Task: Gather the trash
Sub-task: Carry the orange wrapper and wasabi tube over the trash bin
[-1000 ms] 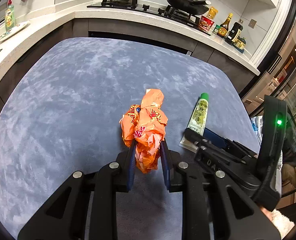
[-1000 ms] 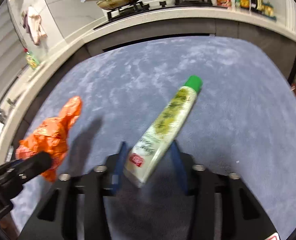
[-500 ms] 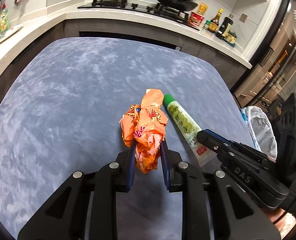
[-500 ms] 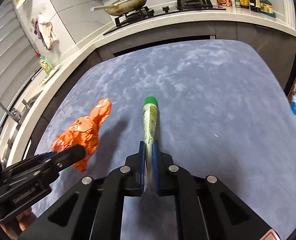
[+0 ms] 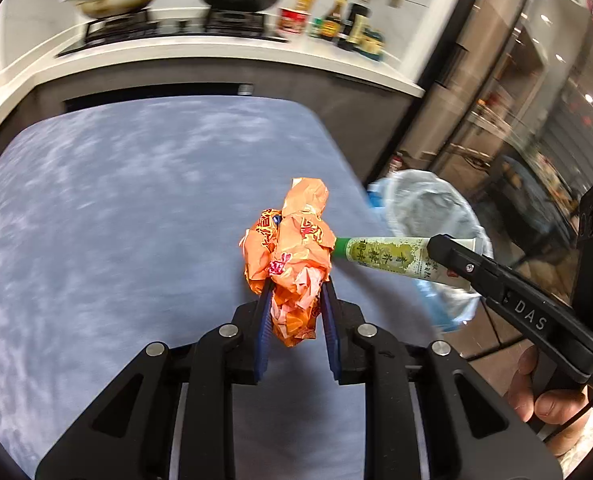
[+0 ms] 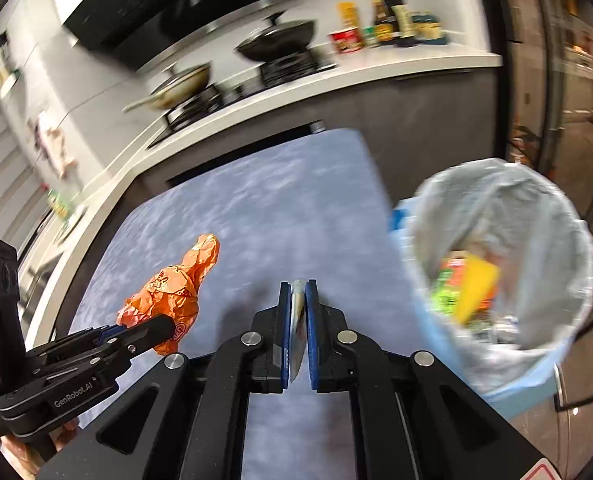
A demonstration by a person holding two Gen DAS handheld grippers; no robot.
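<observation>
My left gripper (image 5: 296, 300) is shut on a crumpled orange wrapper (image 5: 292, 248) and holds it above the blue-grey table (image 5: 116, 208). The wrapper also shows in the right wrist view (image 6: 172, 292). My right gripper (image 6: 298, 292) is shut on the flat tail of a green-capped tube (image 5: 392, 258), seen edge-on between its pads (image 6: 297, 320). The tube points left toward the wrapper. A bin lined with a pale bag (image 6: 508, 200) stands off the table's right edge and holds several bits of trash. It also shows in the left wrist view (image 5: 424, 200).
A kitchen counter (image 6: 376, 64) runs behind the table with two pans on a stove (image 5: 232, 0) and several bottles (image 5: 344, 20). A dark cabinet front and glass doors (image 5: 516, 100) are at the right. The table's right edge (image 6: 380, 184) lies beside the bin.
Both grippers have swung right toward the bin, each still holding its item. The right gripper closed on the tube a second ago and lifted it off the table.
</observation>
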